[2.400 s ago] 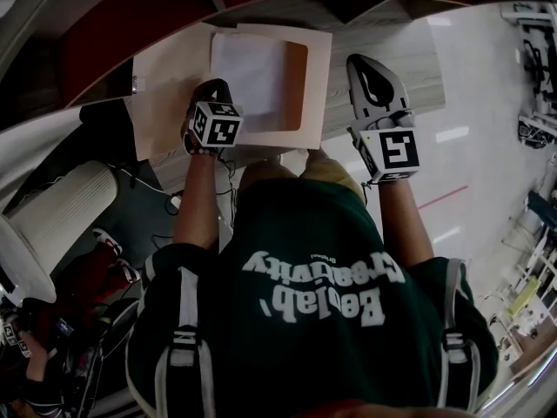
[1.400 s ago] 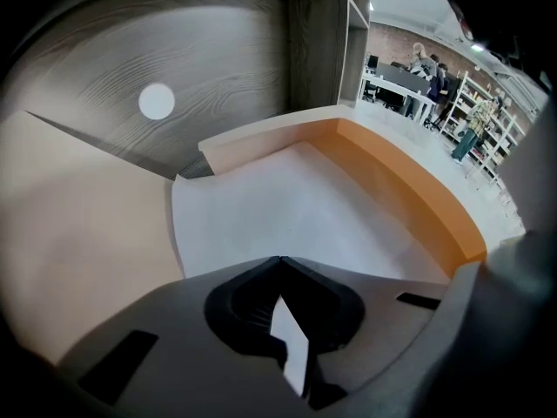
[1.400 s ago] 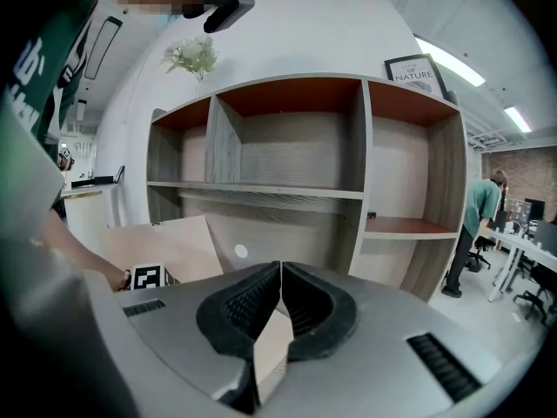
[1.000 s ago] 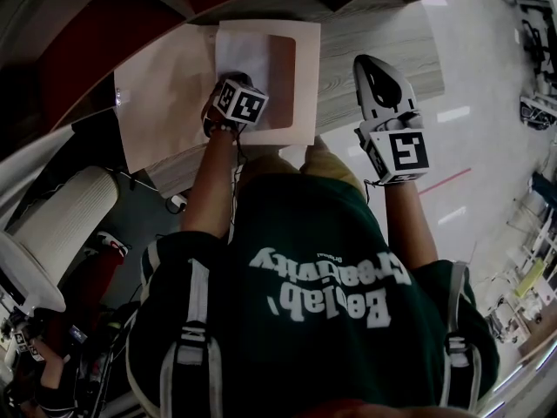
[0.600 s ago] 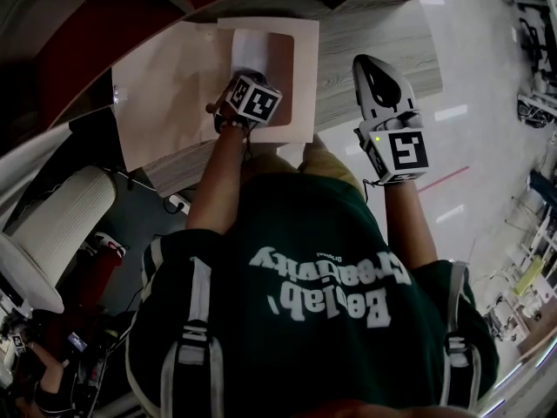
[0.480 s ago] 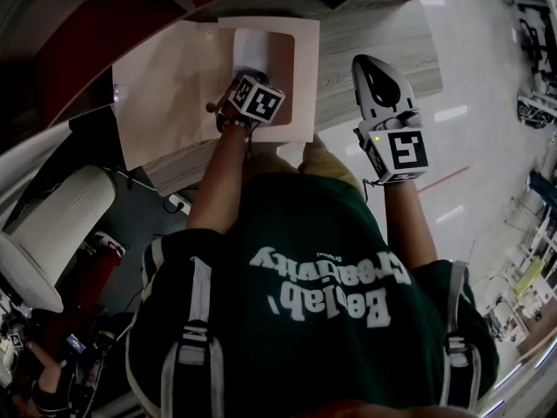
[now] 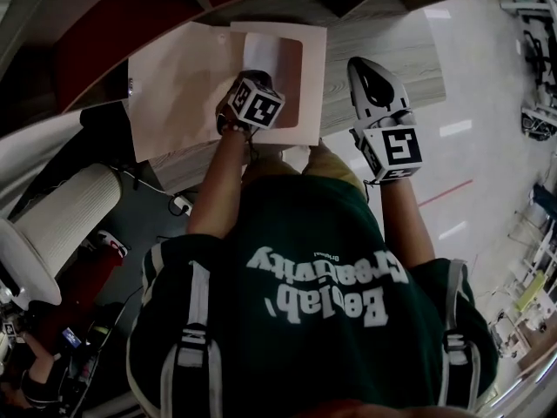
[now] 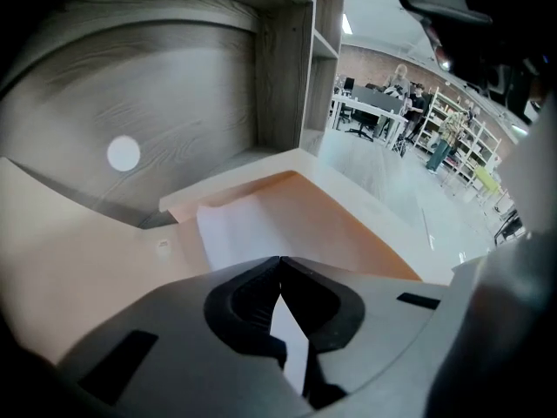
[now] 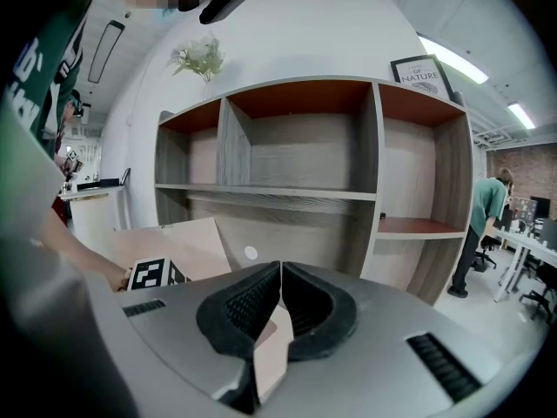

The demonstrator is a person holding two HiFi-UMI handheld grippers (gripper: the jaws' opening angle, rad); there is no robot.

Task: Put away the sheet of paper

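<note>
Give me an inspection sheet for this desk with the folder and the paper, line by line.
Surface: grey wood-grain desk.
Job's things: white sheet lying in the open tan folder.
Clutter: nothing seen.
Grippers: left gripper shut, over the sheet; right gripper shut, empty, beside the folder.
Cables: cables on the floor below the desk.
Surroundings: shelf unit behind the desk; white chair at left; people farther back.

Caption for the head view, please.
Left gripper, shut, over white sheet on open tan folder; right gripper beside it.
</note>
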